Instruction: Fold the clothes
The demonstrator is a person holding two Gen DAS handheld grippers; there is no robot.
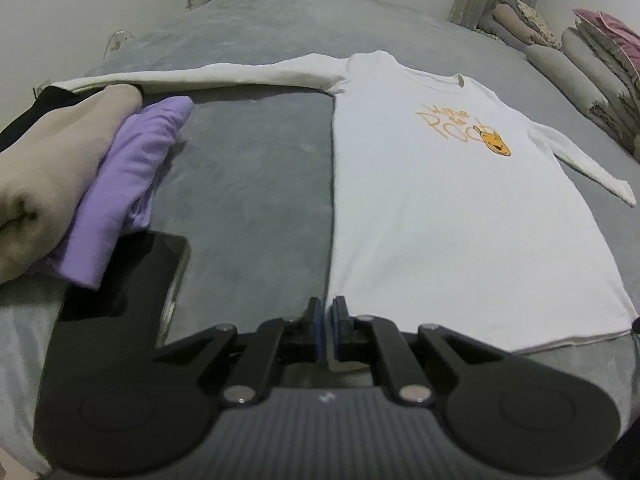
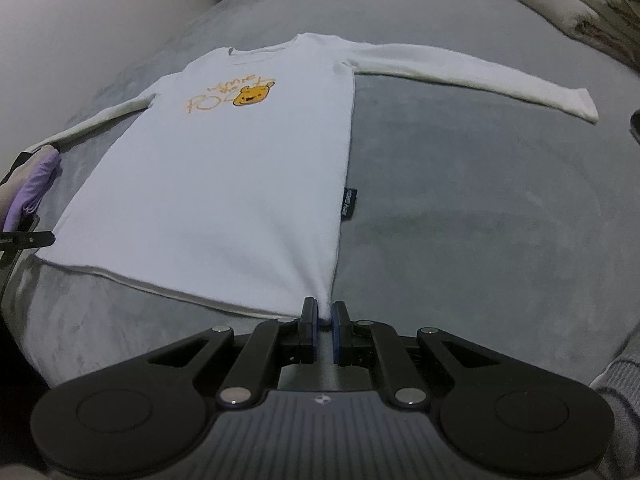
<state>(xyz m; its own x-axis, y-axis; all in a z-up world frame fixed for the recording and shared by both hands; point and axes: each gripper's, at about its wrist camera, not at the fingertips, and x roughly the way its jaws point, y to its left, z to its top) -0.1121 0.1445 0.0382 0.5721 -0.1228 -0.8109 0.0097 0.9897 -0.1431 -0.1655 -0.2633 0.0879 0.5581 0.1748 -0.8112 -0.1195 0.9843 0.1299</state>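
Pinching the bottom hem corners: left gripper nearly closed on the near left corner of the white long-sleeved shirt, right gripper clamped on the opposite corner, fabric puckered between its pads. Shirt lies flat, face up, sleeves spread, on the grey bedspread. No fold made yet; whole garment left to do. Purple and beige clothes piled at left, a phone beside them. No containers visible.

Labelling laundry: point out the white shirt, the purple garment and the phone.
white shirt (image 2: 224,184): right wrist view, middle of its front.
purple garment (image 1: 132,168): left wrist view, its folded middle.
phone (image 1: 132,280): left wrist view, dark screen.
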